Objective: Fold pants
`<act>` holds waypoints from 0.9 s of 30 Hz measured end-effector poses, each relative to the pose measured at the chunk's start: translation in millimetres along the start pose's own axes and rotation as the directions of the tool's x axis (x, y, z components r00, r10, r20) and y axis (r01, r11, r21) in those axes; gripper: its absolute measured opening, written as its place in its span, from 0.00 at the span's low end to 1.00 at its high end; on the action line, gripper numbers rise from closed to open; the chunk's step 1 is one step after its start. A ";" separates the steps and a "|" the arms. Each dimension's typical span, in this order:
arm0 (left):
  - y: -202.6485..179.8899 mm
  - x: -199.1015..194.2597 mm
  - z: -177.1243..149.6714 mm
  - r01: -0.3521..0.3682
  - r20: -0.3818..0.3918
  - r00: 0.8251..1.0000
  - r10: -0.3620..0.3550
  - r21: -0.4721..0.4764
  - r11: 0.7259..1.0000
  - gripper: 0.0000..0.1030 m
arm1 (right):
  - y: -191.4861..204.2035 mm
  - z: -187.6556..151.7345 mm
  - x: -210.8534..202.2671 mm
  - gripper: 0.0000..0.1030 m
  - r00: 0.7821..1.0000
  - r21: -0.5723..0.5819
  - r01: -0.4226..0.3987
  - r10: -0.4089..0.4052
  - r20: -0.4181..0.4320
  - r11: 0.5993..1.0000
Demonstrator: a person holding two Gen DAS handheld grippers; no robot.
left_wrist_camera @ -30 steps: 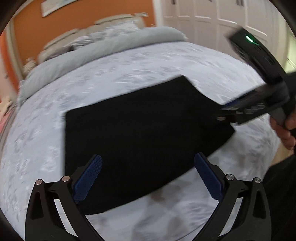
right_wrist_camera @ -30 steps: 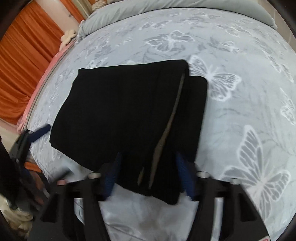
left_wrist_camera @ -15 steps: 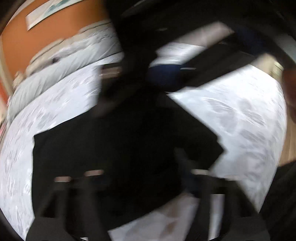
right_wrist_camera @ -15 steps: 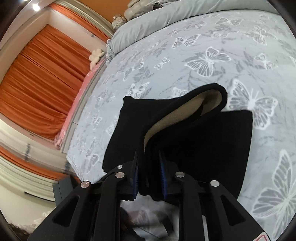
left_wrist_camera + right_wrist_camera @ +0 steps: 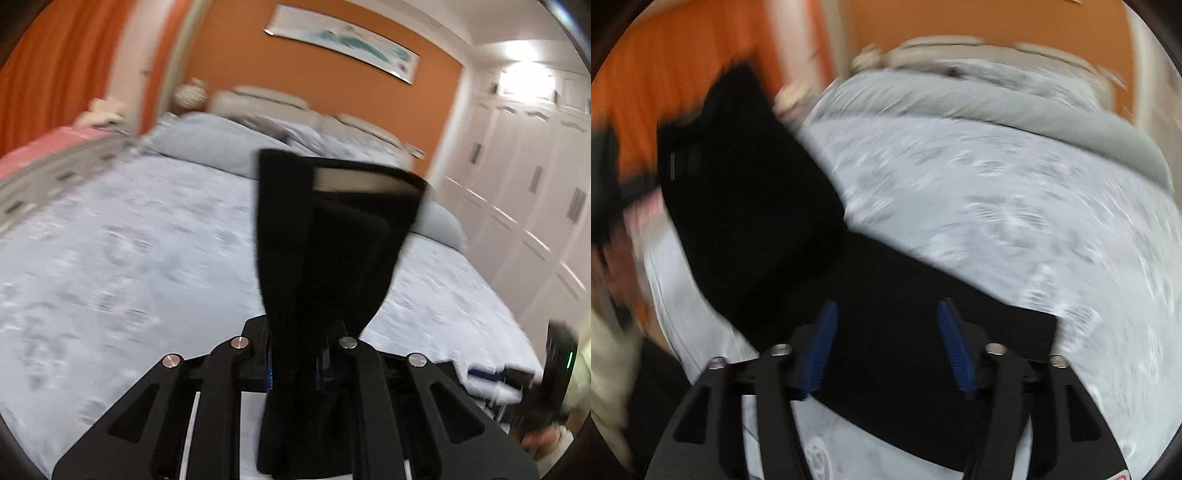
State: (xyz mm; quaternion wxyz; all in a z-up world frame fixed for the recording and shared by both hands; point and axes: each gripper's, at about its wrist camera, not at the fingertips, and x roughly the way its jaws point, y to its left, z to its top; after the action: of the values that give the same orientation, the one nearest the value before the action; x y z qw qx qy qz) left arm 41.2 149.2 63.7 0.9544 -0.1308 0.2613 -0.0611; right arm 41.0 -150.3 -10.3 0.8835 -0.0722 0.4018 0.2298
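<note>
I'm seeing the black pants (image 5: 325, 236) showing a strip of pale lining, their folded end rearing up lengthwise above the butterfly-print bed (image 5: 110, 251). My left gripper (image 5: 293, 369) is pinching them tight. My right gripper (image 5: 886, 343) is hanging parted over the part (image 5: 905, 302) lying flat, gripping nothing.

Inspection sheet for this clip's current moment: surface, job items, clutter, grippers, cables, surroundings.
Surface: bed with grey butterfly-print cover.
Job's things: black pants, one end lifted, pale lining showing; the rest lies on the bed.
Clutter: nothing seen.
Grippers: left gripper shut on the pants; right gripper open above the fabric.
Cables: nothing seen.
Surroundings: orange wall, framed picture, white wardrobe doors, orange curtain.
</note>
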 end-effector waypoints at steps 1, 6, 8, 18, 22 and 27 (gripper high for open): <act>9.3 -7.4 0.5 -0.017 0.007 1.000 0.017 -0.019 1.000 0.13 | 19.3 -0.3 12.1 0.62 1.000 -0.068 0.012 -0.013 -0.016 0.998; 49.7 -13.9 3.1 -0.080 -0.007 0.997 0.079 -0.085 0.993 0.14 | 95.6 -14.9 72.3 0.62 0.993 -0.325 0.054 -0.086 -0.082 0.944; 62.5 -13.0 1.6 -0.112 -0.022 0.994 0.110 -0.088 0.990 0.14 | 103.4 -16.8 99.4 0.54 0.982 -0.363 0.112 -0.159 -0.100 0.925; 91.8 -17.1 -11.9 -0.129 -0.091 0.989 0.117 -0.140 0.982 0.14 | 69.1 29.3 50.9 0.13 0.986 -0.052 -0.166 0.167 0.024 0.985; 84.3 -14.4 -12.6 -0.139 -0.091 0.988 0.127 -0.140 0.980 0.14 | 87.4 -2.1 119.6 0.18 0.967 -0.105 -0.169 0.144 -0.211 0.980; 60.2 -15.6 -10.6 -0.129 -0.058 0.991 0.124 -0.083 0.988 0.15 | 38.1 15.0 38.3 0.56 0.990 -0.004 -0.141 0.140 -0.019 0.990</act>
State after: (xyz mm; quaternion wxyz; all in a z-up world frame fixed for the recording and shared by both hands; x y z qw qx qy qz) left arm 25.3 207.5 45.5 0.9426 -0.1534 0.2964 0.0077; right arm 55.4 -98.5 -26.6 0.8611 -0.0482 0.4136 0.2919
